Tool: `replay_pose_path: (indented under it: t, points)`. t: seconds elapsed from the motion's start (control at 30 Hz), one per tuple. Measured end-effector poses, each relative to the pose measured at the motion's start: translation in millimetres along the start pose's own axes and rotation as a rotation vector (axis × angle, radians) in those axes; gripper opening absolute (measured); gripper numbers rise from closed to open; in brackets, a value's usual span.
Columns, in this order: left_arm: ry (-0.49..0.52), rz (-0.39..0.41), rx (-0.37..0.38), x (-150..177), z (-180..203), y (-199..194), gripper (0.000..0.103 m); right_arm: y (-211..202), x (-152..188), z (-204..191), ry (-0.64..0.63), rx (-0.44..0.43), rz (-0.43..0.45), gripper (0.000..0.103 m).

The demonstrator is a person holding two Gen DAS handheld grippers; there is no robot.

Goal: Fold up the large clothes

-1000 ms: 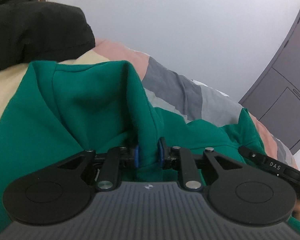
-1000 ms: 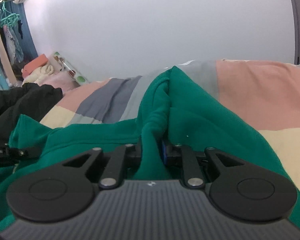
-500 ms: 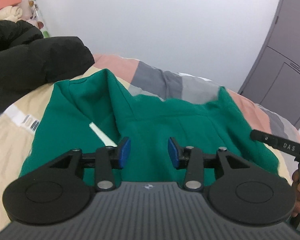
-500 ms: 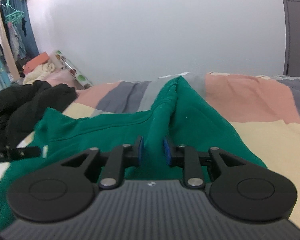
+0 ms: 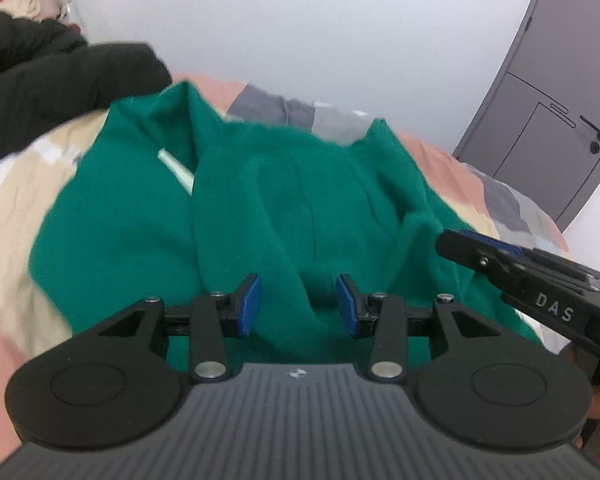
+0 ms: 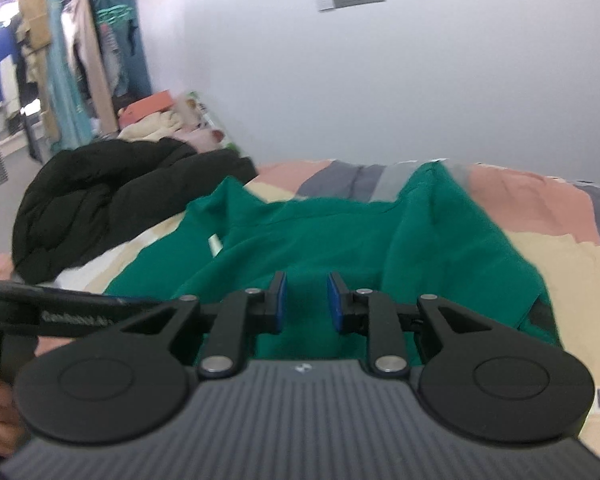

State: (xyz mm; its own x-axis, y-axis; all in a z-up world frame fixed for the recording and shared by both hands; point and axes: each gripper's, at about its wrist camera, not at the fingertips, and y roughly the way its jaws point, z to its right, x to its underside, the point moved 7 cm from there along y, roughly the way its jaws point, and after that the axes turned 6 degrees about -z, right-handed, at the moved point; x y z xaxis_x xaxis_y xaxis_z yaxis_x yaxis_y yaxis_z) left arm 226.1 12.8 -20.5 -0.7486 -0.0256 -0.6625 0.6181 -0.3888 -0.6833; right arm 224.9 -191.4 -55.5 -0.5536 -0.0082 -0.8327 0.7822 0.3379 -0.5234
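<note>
a patchwork bedspread [image 6: 540, 216] in pink, grey and cream spreads out ahead of the jaws and to both sides. up and to the left of them lies a heaped black padded jacket [image 6: 112, 196], with hanging clothes [image 6: 72, 64] further back. to the far right of the jaws stands a grey door [image 5: 548, 120].

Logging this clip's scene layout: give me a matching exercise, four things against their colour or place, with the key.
Things:
1. green garment
2. black jacket
3. door
4. left gripper

Descriptions:
A. grey, at the far right of the left wrist view
B. jaws apart, nothing between them
C. spread on the patchwork bedcover
D. heaped beside the garment, toward the hanging clothes

Pairs: 1-C, 2-D, 3-A, 4-B
</note>
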Motion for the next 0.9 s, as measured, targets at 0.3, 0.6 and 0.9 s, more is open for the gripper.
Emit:
replay_pose_path:
  t: [0.3,0.6,0.9]
  points:
    - [-0.024,-0.079,-0.021,33,-12,26,0.047,45,56,0,0.006,0.038,-0.205,0.025]
    - [-0.019,-0.079,-0.031,34,-16,32,0.050,55,55,11,0.055,0.007,-0.216,0.023]
    - [0.025,-0.026,-0.104,40,-25,-35,0.059,11,54,-5,-0.073,0.020,-0.182,0.025]
